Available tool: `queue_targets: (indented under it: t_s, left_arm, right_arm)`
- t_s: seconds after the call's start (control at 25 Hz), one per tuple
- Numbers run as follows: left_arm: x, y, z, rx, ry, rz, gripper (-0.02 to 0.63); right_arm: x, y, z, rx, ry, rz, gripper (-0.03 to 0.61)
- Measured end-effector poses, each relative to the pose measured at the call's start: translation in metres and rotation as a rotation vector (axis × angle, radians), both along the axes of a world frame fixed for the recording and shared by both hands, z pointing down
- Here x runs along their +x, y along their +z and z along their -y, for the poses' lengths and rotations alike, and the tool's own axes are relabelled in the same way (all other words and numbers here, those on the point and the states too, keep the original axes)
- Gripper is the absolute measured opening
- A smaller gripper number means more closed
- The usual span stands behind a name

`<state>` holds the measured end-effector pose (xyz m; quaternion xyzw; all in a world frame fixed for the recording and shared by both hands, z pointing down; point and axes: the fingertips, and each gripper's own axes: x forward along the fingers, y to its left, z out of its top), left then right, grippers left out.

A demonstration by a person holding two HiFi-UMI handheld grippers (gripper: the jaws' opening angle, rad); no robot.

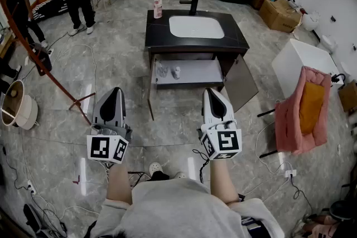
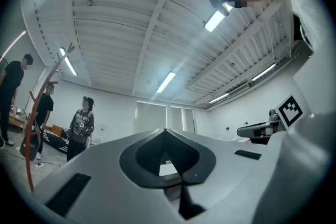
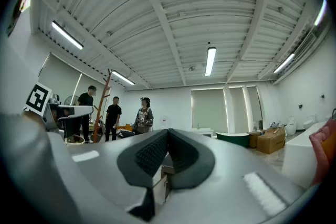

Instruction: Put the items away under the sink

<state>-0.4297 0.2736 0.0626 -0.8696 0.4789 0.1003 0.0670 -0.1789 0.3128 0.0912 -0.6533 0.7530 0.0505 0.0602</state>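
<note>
1. Surveying from your head view: pink bottle (image 1: pixel 158 6) upright on vanity counter (image 1: pixel 234 36), left of basin (image 1: pixel 195 27); two small items (image 1: pixel 162 70) on the open shelf (image 1: pixel 195 71) beneath. Your left gripper (image 1: pixel 115 92) and right gripper (image 1: pixel 212 93) sit well apart from the vanity.
2. Left gripper view: your jaws pressed together, nothing between.
3. Right gripper view: your jaws closed, empty.

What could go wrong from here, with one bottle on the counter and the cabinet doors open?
1. The left gripper and the right gripper are shut. Reaching the tall pink bottle near the edge of the counter without opening first could tip it over.
2. The open right door sticks out toward the person and may be bumped on approach.
3. Cables lie on the floor near the feet and may catch a step.
</note>
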Motion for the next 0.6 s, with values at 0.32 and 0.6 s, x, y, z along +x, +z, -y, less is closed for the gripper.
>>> queue_targets:
  t_s: [0.32,0.6]
  left_arm:
    - [-0.007,0.0,0.017,0.0,0.011,0.001,0.008]
    - [-0.019,-0.004,0.041,0.018,0.034,-0.001,0.008]
  right_arm:
    - [-0.009,0.001,0.016,-0.003,0.005,0.001,0.011]
    - [-0.016,0.0,0.038,0.022,0.042,0.019,0.011]
